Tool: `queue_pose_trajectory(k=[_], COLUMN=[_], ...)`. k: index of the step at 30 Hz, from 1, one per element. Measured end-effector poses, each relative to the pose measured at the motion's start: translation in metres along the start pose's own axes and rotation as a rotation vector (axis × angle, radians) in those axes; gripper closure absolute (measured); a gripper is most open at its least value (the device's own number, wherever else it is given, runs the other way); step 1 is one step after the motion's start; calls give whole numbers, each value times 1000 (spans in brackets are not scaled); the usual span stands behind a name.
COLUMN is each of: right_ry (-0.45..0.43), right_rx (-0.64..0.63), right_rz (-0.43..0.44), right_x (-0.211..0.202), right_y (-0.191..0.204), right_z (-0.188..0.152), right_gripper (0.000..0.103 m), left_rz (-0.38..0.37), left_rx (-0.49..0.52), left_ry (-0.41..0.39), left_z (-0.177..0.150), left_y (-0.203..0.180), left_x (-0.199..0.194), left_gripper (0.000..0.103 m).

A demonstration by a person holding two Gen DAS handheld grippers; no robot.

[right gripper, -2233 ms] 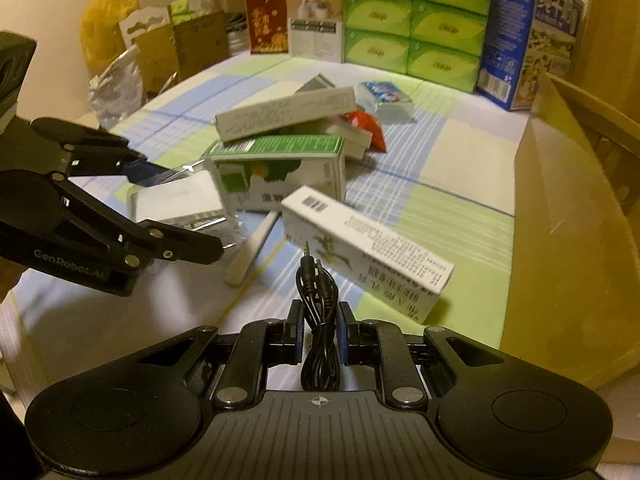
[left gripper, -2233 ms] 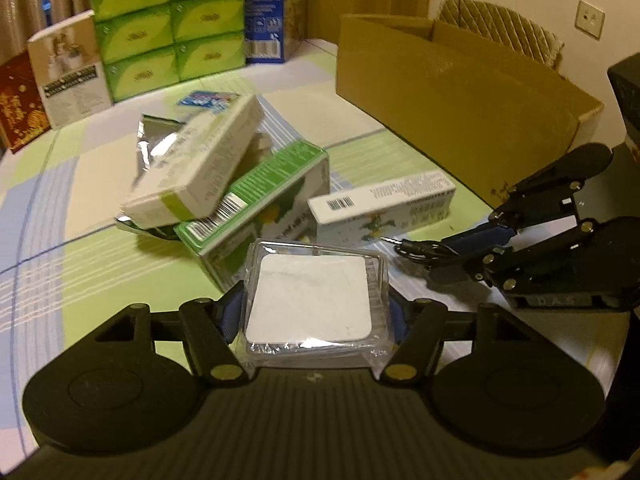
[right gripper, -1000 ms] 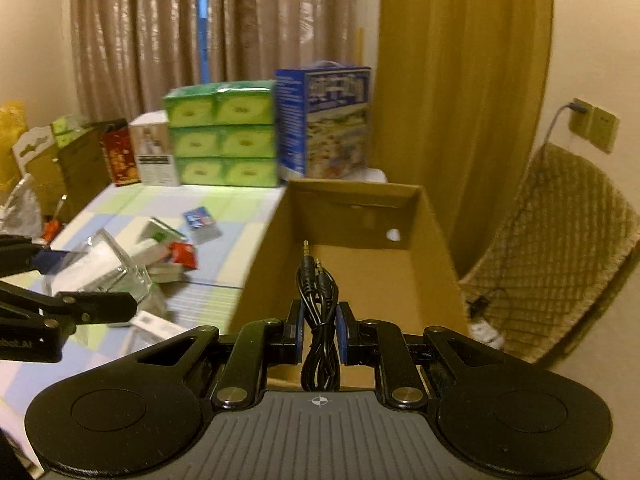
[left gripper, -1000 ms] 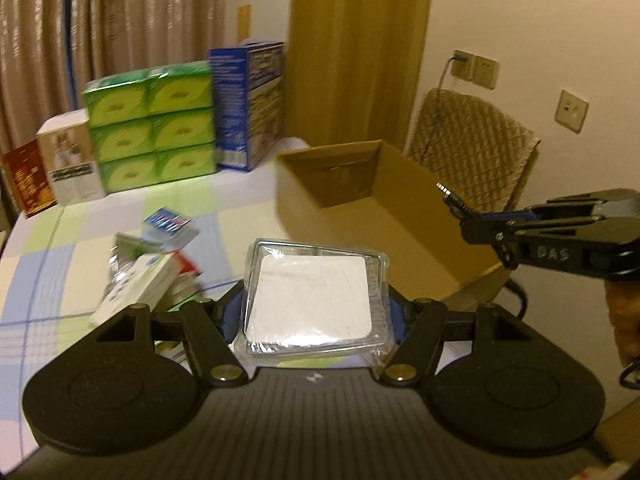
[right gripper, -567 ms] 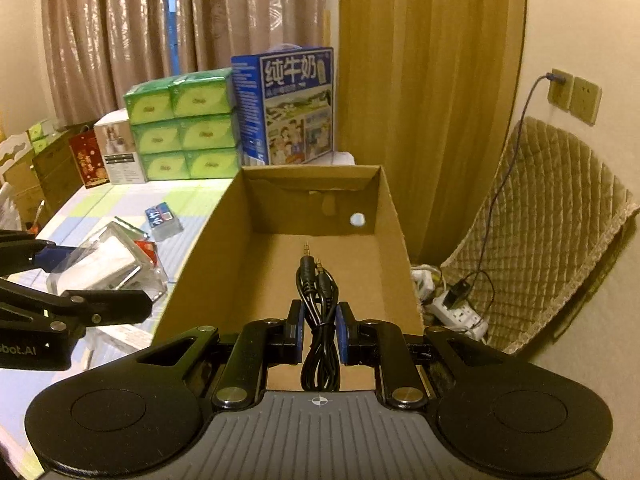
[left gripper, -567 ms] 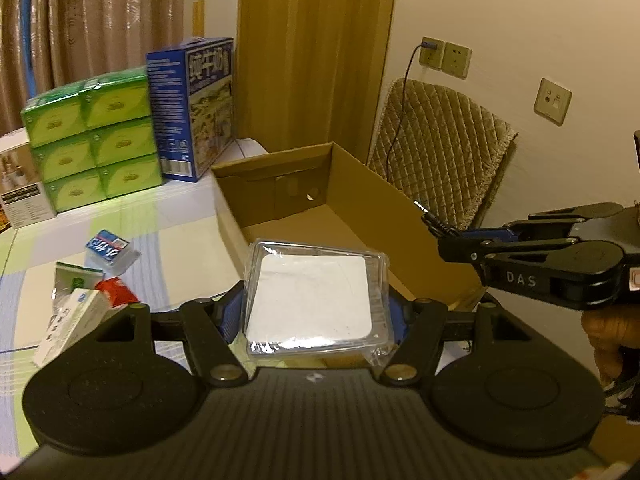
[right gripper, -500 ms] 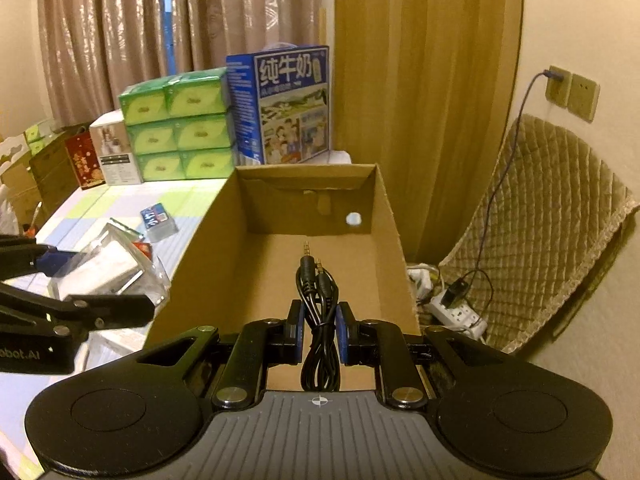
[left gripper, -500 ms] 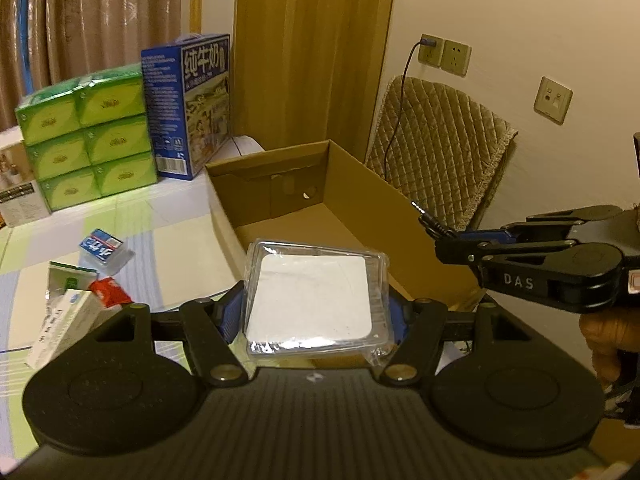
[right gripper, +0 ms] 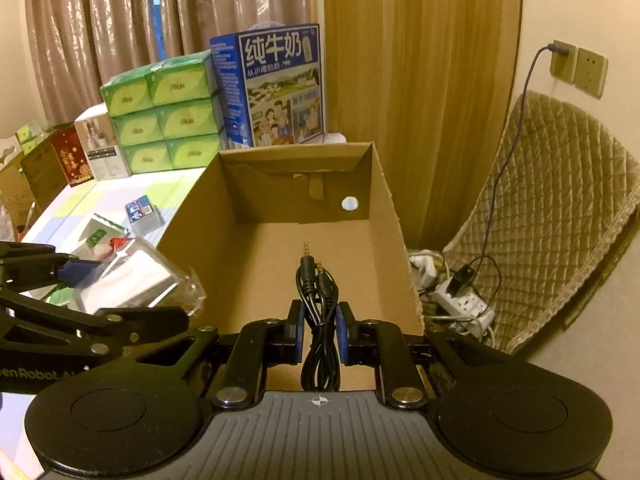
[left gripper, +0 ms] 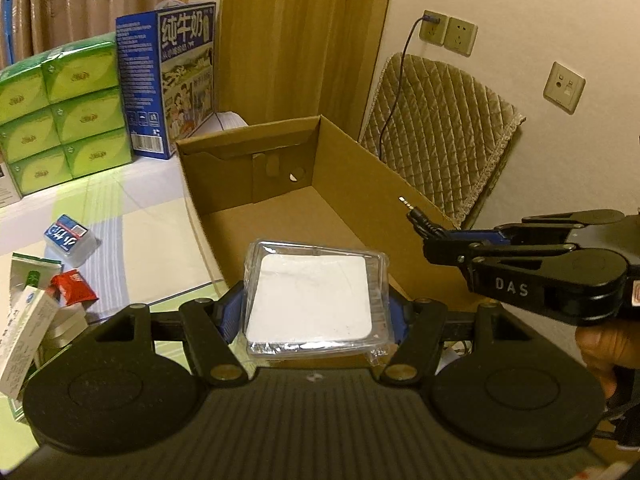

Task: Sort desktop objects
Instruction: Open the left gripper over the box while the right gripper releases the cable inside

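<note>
The left gripper (left gripper: 316, 312) is closed on a flat white pad in clear plastic wrap (left gripper: 314, 300) and holds it level, above the near edge of the open cardboard box (left gripper: 280, 184). The right gripper (right gripper: 319, 332) pinches a coiled black audio cable (right gripper: 318, 308), whose two plugs point forward over the inside of the same box. The box stands at the edge of the desk (left gripper: 132, 216), beside a quilted chair (right gripper: 560, 216). On the desk, well apart from the box, lie a small blue packet (left gripper: 68, 236), a red sachet (left gripper: 74, 286) and a white carton (left gripper: 24, 336). Green tissue packs (left gripper: 60, 104) and a blue milk carton (left gripper: 176, 80) stand at the far side.
</note>
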State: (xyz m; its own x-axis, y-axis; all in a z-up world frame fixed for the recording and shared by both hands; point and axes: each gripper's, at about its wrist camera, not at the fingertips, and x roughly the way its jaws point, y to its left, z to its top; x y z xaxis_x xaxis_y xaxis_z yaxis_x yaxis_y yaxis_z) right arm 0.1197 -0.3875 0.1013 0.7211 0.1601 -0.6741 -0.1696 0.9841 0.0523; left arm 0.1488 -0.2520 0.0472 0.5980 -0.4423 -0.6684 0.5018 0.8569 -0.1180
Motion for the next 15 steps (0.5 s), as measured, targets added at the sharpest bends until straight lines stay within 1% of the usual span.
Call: queue_pose_trajectory(k=[9,11,15], right_ry=[12,13,16], right_rx=[8,9,17], right_rz=[-3,-3,4], right_x=[10,11,11], right_y=[-7,-7,-8], right_z=[2,1,1], right_gripper=[90,90,90], left_rz=[-19,-29,-16], left_rx=[5,3,10], left_ry=[15,11,-3], left_z=[4,5,6], left_y=[-2,-2,0], left_x=[23,26,25], left_gripper=[39,37,36])
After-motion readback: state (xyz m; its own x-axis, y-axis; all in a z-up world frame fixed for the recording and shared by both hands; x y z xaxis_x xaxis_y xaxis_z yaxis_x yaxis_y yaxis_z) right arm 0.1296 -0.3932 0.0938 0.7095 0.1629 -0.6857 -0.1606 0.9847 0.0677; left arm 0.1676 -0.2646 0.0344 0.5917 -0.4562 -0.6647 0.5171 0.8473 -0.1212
